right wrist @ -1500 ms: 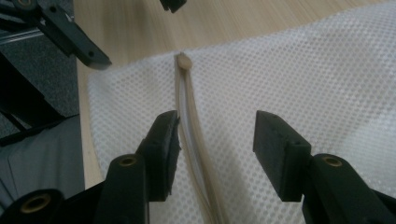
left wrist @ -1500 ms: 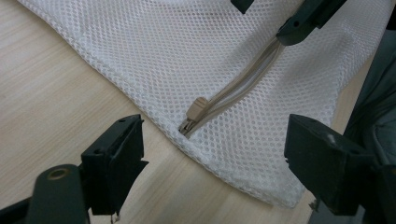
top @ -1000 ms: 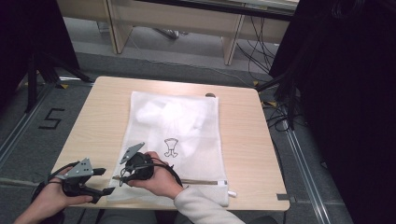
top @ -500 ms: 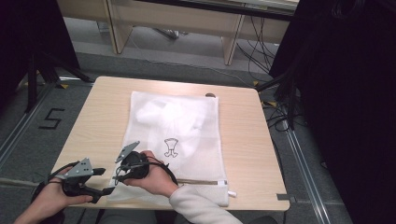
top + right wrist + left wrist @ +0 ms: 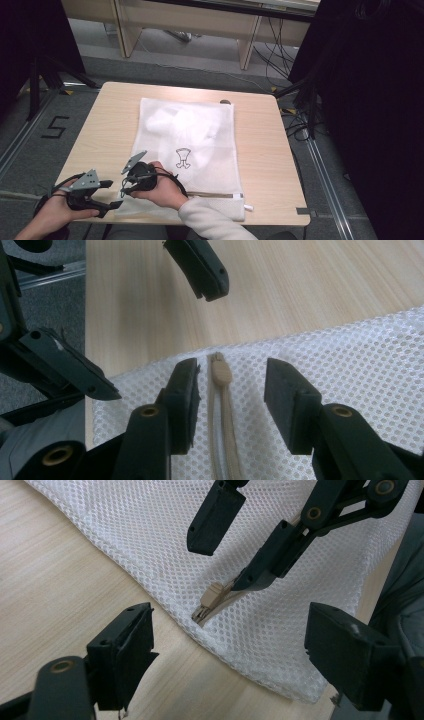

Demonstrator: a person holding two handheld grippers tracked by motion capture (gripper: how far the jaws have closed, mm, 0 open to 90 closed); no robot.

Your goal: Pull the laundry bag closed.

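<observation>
White mesh laundry bag (image 5: 192, 150) lying flat on the wooden tabletop (image 5: 265, 145), zippered edge toward the person, a small printed emblem (image 5: 183, 157) near its middle. Beige zipper pull (image 5: 220, 374) resting on the mesh at the bag's near left corner, close to the edge, its cord trailing back along the zipper line.

Right tongs (image 5: 231, 386) lowered over that corner, jaws apart and straddling the zipper pull, just now closing in on it, pads not yet pressing on it. From the left gripper view, one right jaw tip right by the pull (image 5: 212, 600), the other raised above the mesh.

Left tongs (image 5: 235, 655) beside the bag's corner, at the tabletop's near left edge, jaws wide apart, nothing between them but mesh edge and bare wood. Left tongs (image 5: 102, 192) and right tongs (image 5: 129, 181) close together, not touching.
</observation>
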